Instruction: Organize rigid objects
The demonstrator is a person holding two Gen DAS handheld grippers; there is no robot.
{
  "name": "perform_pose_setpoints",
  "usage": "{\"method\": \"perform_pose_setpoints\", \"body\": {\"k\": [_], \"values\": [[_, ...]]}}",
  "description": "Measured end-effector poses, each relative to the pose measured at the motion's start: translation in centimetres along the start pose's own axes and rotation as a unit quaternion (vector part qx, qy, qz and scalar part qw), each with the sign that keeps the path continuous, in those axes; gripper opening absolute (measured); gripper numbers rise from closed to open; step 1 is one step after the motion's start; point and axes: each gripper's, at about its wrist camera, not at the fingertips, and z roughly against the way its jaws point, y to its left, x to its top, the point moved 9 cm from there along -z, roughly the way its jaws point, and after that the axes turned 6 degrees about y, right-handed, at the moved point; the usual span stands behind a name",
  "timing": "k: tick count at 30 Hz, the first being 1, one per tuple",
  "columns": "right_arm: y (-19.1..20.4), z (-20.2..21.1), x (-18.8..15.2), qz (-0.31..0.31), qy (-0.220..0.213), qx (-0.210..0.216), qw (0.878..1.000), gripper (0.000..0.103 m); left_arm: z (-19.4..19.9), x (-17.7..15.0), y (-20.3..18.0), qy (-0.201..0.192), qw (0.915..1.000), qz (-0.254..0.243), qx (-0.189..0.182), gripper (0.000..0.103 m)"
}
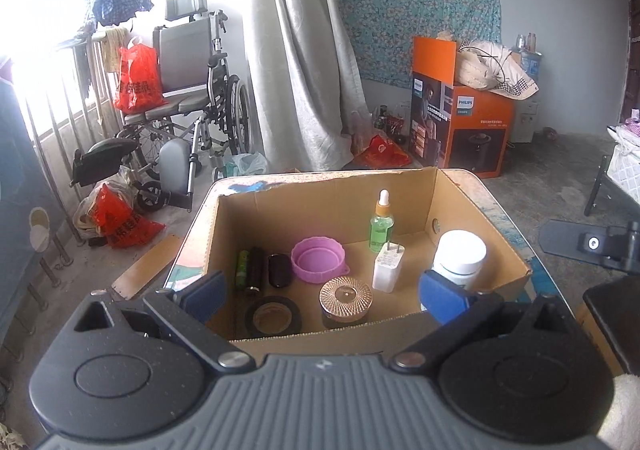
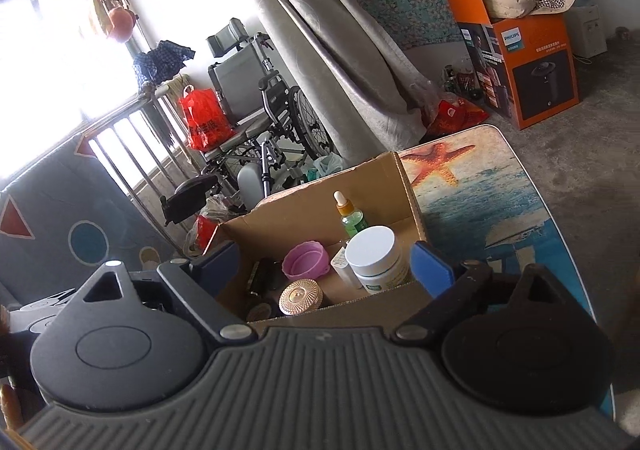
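Your left gripper [image 1: 326,292] hangs over the near wall of the cardboard box [image 1: 480,206] on the bench [image 2: 500,186], fingers spread, nothing between them. Your right gripper [image 2: 326,264] likewise, fingers spread and empty. In the box: white jar [image 1: 460,254] at right, dropper bottle [image 1: 382,226], charger [image 1: 387,266], pink cup [image 1: 318,260], gold-lidded jar [image 1: 345,300], tape roll [image 1: 273,316].

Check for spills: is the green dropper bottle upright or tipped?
Upright: the green dropper bottle stands in the cardboard box, white tip pointing up.
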Motion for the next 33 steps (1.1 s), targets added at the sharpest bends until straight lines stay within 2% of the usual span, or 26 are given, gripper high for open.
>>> {"method": "perform_pose_setpoints", "body": {"k": [3, 7, 12, 18, 21, 33], "values": [[-0.6, -0.5, -0.7, 0.018, 0.012, -0.047, 0.999, 0.101, -1.1, -0.9, 0.9, 0.022, 0.9996, 0.020, 0.000, 0.103], [-0.3, -2.0, -1.7, 0.043, 0.038, -0.084, 0.995, 0.102, -2.6, -1.6, 2.1, 0.047, 0.9982, 0.037, 0.004, 0.103], [1.8, -4.6, -2.5, 0.081, 0.067, -0.091, 0.990, 0.102, -3.9, -2.1, 2.6, 0.072, 0.9961, 0.050, 0.010, 0.103], [3.2, -7.4, -3.0, 0.104, 0.097, -0.108, 0.984, 0.102, -4.7, -2.7, 2.6, 0.088, 0.9945, 0.054, 0.015, 0.103], [3.5, -8.4, -3.4, 0.107, 0.110, -0.101, 0.983, 0.102, -4.9, -2.8, 2.6, 0.092, 0.9940, 0.055, 0.020, 0.103], [2.6, -10.0, -3.6, 0.103, 0.122, -0.111, 0.981, 0.102, -5.5, -2.9, 2.7, 0.102, 0.9927, 0.057, 0.029, 0.103]]}}
